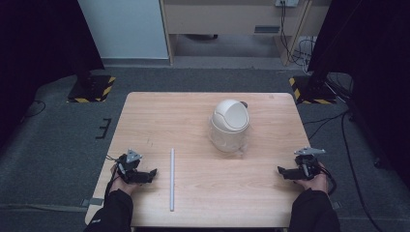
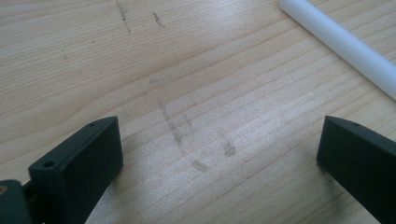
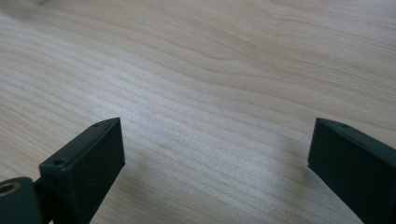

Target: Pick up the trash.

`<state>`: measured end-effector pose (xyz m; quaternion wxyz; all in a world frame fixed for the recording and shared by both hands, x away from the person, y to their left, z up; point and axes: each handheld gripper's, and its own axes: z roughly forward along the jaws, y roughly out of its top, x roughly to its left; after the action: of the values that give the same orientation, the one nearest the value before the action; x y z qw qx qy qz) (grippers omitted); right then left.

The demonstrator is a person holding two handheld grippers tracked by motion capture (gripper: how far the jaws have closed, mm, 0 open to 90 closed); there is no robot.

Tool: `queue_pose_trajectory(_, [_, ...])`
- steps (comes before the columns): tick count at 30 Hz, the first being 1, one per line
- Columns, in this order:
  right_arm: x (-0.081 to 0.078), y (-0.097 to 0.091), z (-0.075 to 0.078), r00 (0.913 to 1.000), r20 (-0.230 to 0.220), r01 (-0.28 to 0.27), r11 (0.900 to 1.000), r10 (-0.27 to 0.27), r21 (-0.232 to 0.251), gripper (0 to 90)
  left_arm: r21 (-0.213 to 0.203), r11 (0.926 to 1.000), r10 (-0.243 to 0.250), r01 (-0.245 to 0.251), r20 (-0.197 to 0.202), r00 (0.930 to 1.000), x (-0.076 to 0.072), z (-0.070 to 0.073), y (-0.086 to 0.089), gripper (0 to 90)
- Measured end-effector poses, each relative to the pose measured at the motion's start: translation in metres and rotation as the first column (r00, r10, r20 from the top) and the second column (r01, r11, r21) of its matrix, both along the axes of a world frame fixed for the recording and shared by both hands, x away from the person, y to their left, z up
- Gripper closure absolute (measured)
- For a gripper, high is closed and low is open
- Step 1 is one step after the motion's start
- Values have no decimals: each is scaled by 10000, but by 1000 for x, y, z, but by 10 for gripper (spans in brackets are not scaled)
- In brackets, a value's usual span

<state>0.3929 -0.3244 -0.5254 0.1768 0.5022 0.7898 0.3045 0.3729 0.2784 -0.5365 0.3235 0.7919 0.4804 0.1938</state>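
Observation:
A small cream bin (image 1: 229, 123) with a domed swing lid stands upright on the wooden table (image 1: 193, 108), right of centre, with a clear liner around its lower part. A thin white rod (image 1: 171, 179) lies lengthwise on the table left of centre; its end also crosses the top right of the left gripper view (image 2: 345, 44). My left gripper (image 1: 151, 175) rests low at the table's front left, just left of the rod, jaws wide open over bare wood (image 2: 219, 154). My right gripper (image 1: 283, 172) sits at the front right, open, nothing between its jaws (image 3: 217, 154).
The table stands on grey carpet. Black stands with yellow-striped bases (image 1: 92, 89) flank the far corners, dark curtains hang at both sides, and cables (image 1: 338, 121) trail on the floor at the right. A wooden cabinet (image 1: 227, 19) is at the back.

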Motion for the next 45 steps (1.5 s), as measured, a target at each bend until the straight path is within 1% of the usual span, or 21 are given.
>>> queue_pose_trajectory(1, [0,-1,1,9999,29,98,9999,-98,80,41,-2,10000,5,-5,-2,10000,0,0,0,0])
queue_pose_trajectory(4, [0,-1,3,10000,23,60,9999,-60,133,32,10,10000,8,-8,-7,10000,0,0,0,0])
queue_pose_trajectory(6, [1,-1,6,9998,181,33,9998,-36,193,30,12,10000,11,-11,-11,10000,0,0,0,0])
queue_pose_trajectory(7, [0,1,9,9993,380,-19,9991,3,417,32,12,10000,11,-11,-11,10000,0,0,0,0])
queue_pose_trajectory(9, [0,1,10,9990,440,-74,9990,55,434,34,12,10000,10,-10,-13,10000,0,0,0,0])
queue_pose_trajectory(13, [1,4,12,9988,400,-287,9986,269,451,36,20,10000,-14,14,-20,10000,0,0,0,0])
queue_pose_trajectory(15, [1,5,14,9981,517,-353,9973,321,638,45,18,10000,-14,14,-14,10000,0,0,0,0])
queue_pose_trajectory(17, [1,7,17,9973,637,-408,9967,364,699,46,19,10000,-13,13,-14,10000,0,0,0,0])
queue_pose_trajectory(18, [0,8,20,9962,794,-422,9954,354,862,48,20,10000,-13,13,-12,10000,0,0,0,0])
queue_pose_trajectory(19, [0,8,20,9962,794,-422,9954,354,862,48,20,10000,-13,13,-12,10000,0,0,0,0])
queue_pose_trajectory(22, [-1,10,28,9922,1189,-514,9928,384,1078,53,8,10000,-5,5,-7,10000,0,0,0,0])
queue_pose_trajectory(23, [-1,10,28,9922,1189,-514,9928,384,1078,53,18,10000,-4,4,-5,10000,0,0,0,0])
queue_pose_trajectory(26, [-2,12,35,9876,1508,-627,9912,448,1164,57,18,10000,-5,5,-9,10000,0,0,0,0])
queue_pose_trajectory(28, [-2,13,40,9850,1679,-615,9896,391,1300,56,19,10000,-2,2,-11,10000,0,0,0,0])
queue_pose_trajectory(29, [-3,15,44,9818,1852,-691,9876,423,1408,56,19,10000,6,-6,-13,10000,0,0,0,0])
queue_pose_trajectory(31, [-3,16,47,9802,1938,-706,9863,409,1492,56,27,10000,29,-29,-4,10000,0,0,-1,0])
queue_pose_trajectory(36, [-5,21,61,9696,2409,-848,9823,428,1668,56,25,10000,54,-54,-4,10000,0,0,-1,0])
queue_pose_trajectory(40, [-6,25,74,9590,2819,-855,9778,288,1910,54,25,10000,65,-65,-6,10000,0,0,-1,0])
queue_pose_trajectory(45, [-7,29,82,9555,2914,-1031,9775,460,1837,51,24,10000,77,-77,-6,10000,0,0,-1,0])
